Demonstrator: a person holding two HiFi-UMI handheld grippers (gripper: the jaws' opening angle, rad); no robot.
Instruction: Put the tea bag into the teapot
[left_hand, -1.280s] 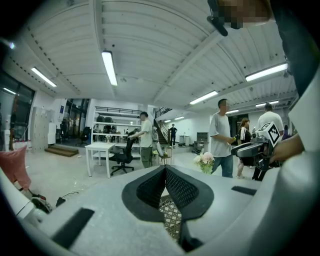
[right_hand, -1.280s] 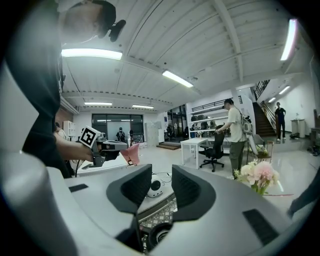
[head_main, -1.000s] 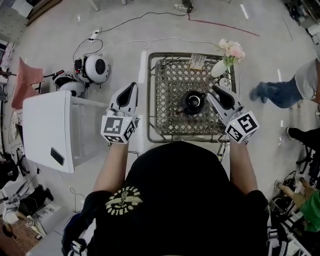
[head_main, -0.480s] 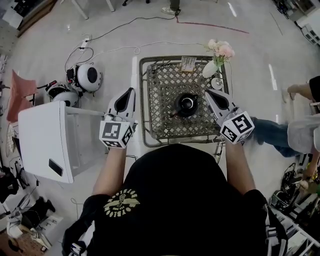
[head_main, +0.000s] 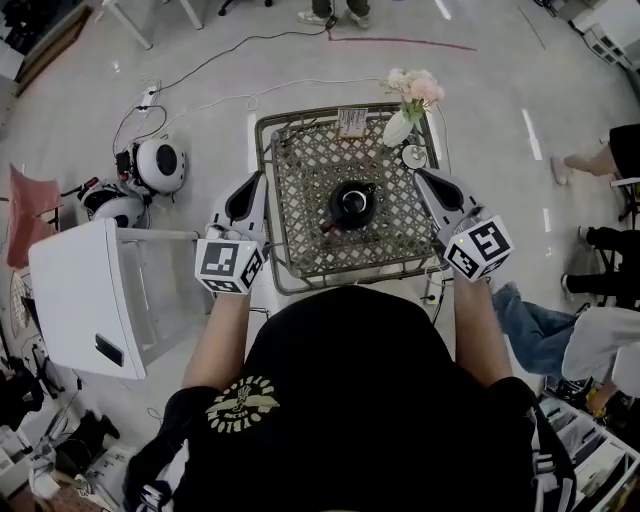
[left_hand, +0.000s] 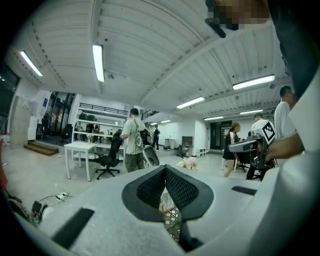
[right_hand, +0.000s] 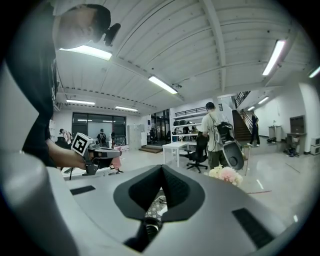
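Observation:
A black teapot stands in the middle of a small lattice-topped table. A flat tea bag packet lies at the table's far edge. My left gripper hovers at the table's left edge, and its jaws meet at the tip with nothing between them. At the right edge, level with the teapot, my right gripper is also shut and empty. Both point forward, nearly level.
A vase of pink flowers and a small white dish stand at the table's far right corner. A white cabinet stands to the left, with round white devices and cables on the floor. People stand to the right.
The view has shifted and the table now sits further left. My left gripper has come up to the table's left edge. The right one has drawn away from the teapot to the right edge.

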